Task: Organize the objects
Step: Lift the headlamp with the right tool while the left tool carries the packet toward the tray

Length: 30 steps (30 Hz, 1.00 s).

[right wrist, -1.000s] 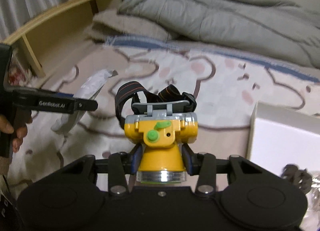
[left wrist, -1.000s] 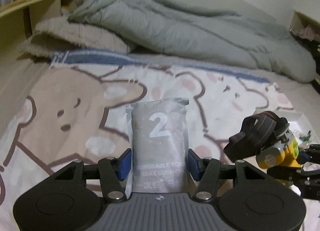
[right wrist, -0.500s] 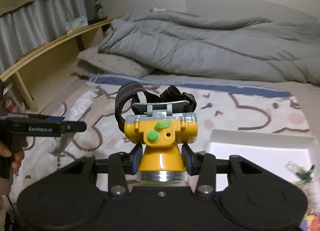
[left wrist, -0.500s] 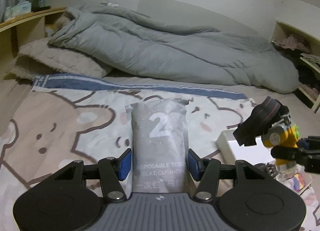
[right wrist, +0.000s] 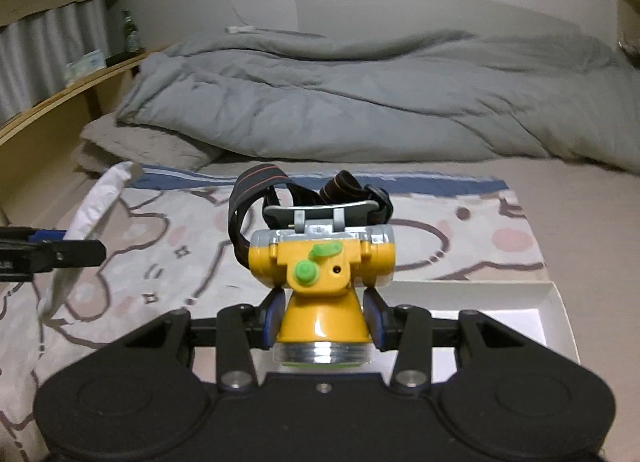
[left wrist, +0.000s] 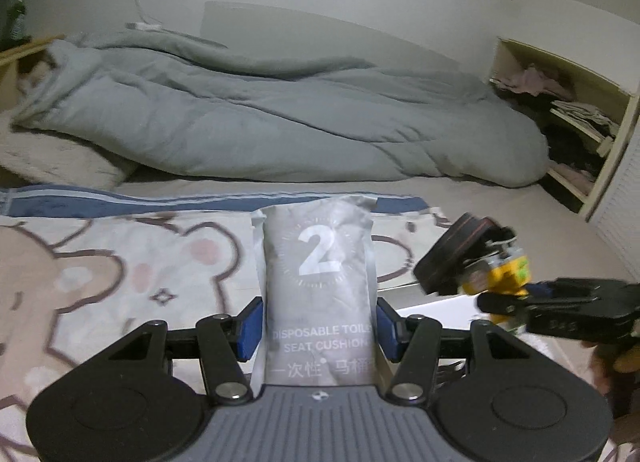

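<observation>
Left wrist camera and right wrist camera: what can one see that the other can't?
Only the left wrist view shows the shelf of clothes and the big "2" printed on the grey packet pinched in the left hand-held gripper.

Only the right wrist view shows the green bottle on the wooden ledge and the green button on the yellow headlamp pinched in the right hand-held gripper.

Both show the grey duvet, the bear blanket, the white box, the packet and the headlamp.

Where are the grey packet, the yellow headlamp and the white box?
packet (left wrist: pixel 318 282), left wrist view, on its front under the 2.
headlamp (right wrist: pixel 320 262), right wrist view, on its yellow body.
box (right wrist: pixel 556 314), right wrist view, on its right wall.
</observation>
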Available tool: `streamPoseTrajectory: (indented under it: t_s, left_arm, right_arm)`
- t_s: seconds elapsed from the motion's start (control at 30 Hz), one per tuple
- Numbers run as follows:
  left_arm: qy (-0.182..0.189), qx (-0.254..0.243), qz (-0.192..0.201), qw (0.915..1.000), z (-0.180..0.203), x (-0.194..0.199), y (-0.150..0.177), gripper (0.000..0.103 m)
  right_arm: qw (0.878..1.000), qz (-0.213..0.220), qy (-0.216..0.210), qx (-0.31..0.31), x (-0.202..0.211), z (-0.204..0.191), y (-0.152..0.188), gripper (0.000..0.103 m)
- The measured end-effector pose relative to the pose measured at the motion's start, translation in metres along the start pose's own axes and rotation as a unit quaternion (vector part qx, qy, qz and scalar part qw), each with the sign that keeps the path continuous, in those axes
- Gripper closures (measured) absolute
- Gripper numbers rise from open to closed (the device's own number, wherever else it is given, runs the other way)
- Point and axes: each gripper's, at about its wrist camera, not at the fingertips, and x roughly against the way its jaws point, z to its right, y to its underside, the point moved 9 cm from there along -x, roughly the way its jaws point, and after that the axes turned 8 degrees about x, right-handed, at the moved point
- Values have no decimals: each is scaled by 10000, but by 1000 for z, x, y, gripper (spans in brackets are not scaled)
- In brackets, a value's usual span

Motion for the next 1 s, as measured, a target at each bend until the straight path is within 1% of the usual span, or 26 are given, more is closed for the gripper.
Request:
streamPoseTrajectory:
  t_s: [0.2,0.33,0.4,0.47,0.5,0.57,0.67,0.77,0.9,1.0]
  left_arm:
    - [310,-159,-170,9992,51,-53,2,46]
    - [472,-639,-330,9963,82,-91,10,46]
    - [498,-809,-463,9944,88,-108,16,46]
    - [511,-929,-610,9925,93,-122,24,46]
    - [490,-958,-665,9920,93,-126,28,46]
    - [400,-945,-760,9918,88,-136,34,46]
    - [321,-737,-870,9930,73,-145,37,46]
    - [263,-613,-933,9934,61,-149,38,46]
    - [297,-709,-1000,9920,58,-152,37,46]
    - [449,-994,-1047,9885,70,-153,40,46]
  right_arm:
    - [9991,-104,301,-278,-19,59,15,59]
    - [9970,-34,579,-515,-26,100,23,59]
    - [9961,-6,691,-557,-31,115,25,59]
    - [9952,1,703,-680,-38,128,28,59]
    - [9952,-1,661,-726,-42,130,30,59]
    - [9962,-18,444,-747,-52,130,33,59]
    - [9975,-85,-84,-697,-66,116,38,59]
    - [9971,-288,-388,-593,-80,100,46,59]
    - [9963,-638,-362,-445,-93,96,64,59]
    - [9945,-882,-219,-530,-93,105,81,59]
